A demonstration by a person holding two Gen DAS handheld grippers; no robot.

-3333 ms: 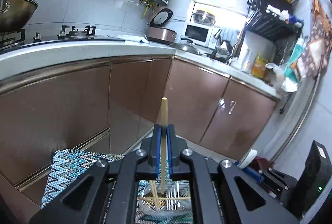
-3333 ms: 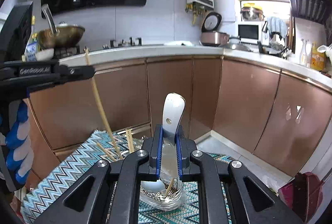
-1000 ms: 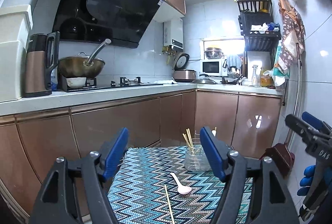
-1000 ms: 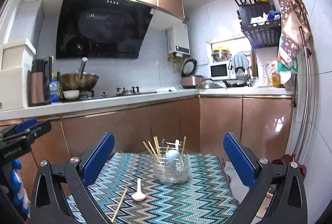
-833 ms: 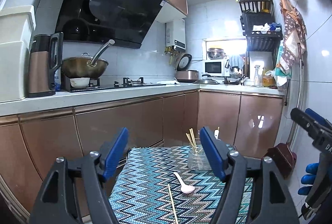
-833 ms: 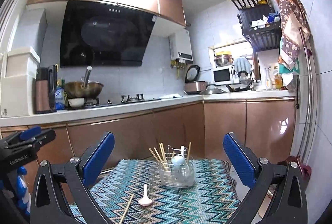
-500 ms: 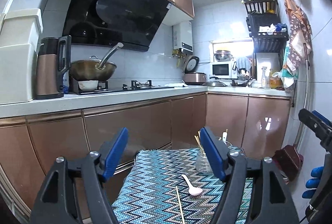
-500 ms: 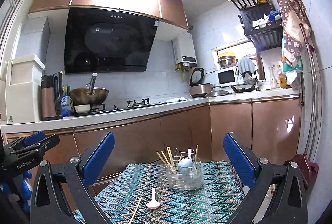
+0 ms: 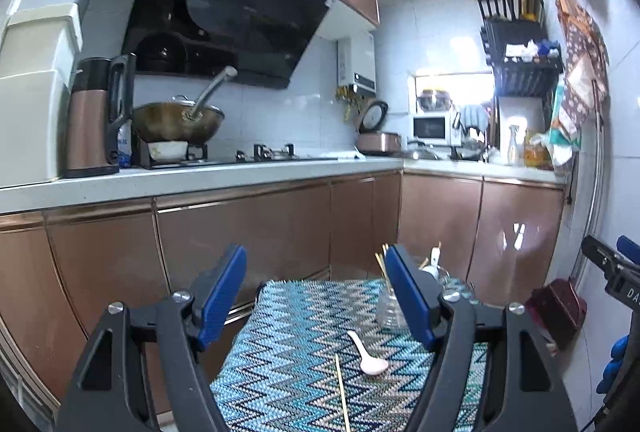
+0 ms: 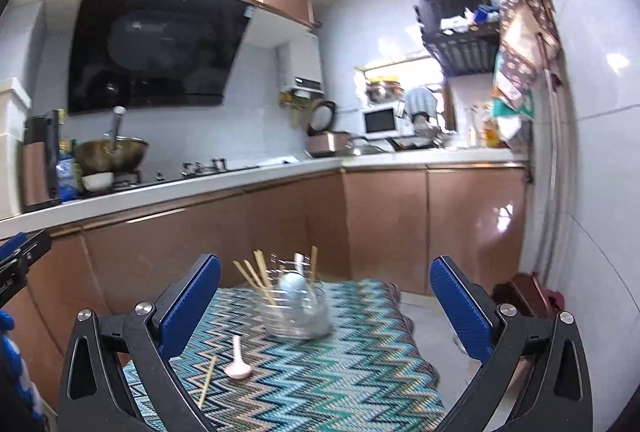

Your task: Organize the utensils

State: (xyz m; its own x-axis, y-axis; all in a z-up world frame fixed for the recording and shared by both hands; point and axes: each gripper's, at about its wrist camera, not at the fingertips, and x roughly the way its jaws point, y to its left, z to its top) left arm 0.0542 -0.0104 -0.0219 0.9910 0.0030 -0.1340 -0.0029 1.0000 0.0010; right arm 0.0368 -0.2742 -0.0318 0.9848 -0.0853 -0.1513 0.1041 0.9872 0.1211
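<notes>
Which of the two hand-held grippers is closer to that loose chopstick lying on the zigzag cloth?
Left, likely. The chopstick lies between the left hand-held gripper fingers, close below. For the right hand-held gripper, it lies off by the left finger. Both are open, touching nothing.

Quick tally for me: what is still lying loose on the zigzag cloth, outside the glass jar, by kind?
Spoons: 1, the pink spoon
Chopsticks: 1, a single chopstick
Total: 2 loose on the cloth; the rest stand in the glass jar.
</notes>
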